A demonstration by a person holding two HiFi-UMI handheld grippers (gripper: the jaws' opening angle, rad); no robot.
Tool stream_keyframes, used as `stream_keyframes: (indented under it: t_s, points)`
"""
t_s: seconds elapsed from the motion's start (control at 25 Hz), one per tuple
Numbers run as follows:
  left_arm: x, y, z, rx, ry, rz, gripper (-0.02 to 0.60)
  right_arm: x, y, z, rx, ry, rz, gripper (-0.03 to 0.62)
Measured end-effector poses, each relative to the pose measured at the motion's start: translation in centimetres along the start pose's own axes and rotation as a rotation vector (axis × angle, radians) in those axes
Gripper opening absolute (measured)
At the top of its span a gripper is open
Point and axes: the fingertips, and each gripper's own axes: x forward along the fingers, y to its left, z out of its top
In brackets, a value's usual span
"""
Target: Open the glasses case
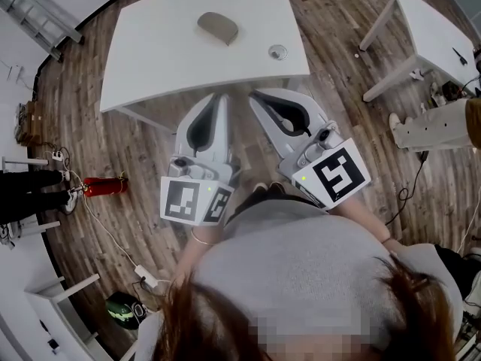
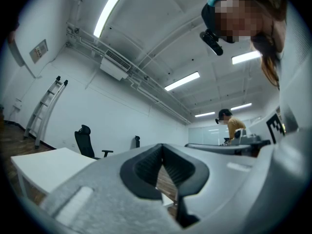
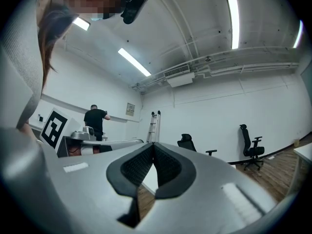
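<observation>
Nearest the camera, a person's grey top (image 1: 301,269) was seen, and both marker-cube grippers were held out from it above the wooden floor (image 1: 90,141). The left gripper (image 1: 219,100) was kept with its jaws pressed together tip to tip, as was shown in the left gripper view (image 2: 162,147). The right gripper (image 1: 257,96) was likewise closed on itself, as was confirmed in the right gripper view (image 3: 153,146). Both tips were pointed at the near edge of the white bench (image 1: 165,59), the left just beside the right. On the far half of that bench, well apart from both grippers, the grey-brown oval glasses case (image 1: 218,28) was laid flat, shut as far as could be told. A small round object (image 1: 278,51) was set to its right, nearer the bench's near edge. A red fire extinguisher (image 1: 105,185) was laid on the floor at the left, and a second white table (image 1: 436,28) was placed at the far right.
</observation>
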Motion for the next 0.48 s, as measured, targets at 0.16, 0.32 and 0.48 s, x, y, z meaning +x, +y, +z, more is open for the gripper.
stream_keyframes:
  t_s: [0.16,0.32,0.48]
  points:
    - [0.32,-0.17,-0.01,-0.005,-0.002,-0.006,-0.002,-0.07,-0.27,0.04,-0.003,0.003,-0.004,0.006]
    - [0.67,-0.41,-0.10,0.001,-0.004,-0.008,-0.002,-0.20,-0.42,-0.05,-0.004,0.005,0.001,0.006]
    - [0.83,-0.44,-0.31,0.000,-0.002,-0.011,-0.002,-0.13,-0.52,-0.05,-0.007,0.002,0.003,0.006]
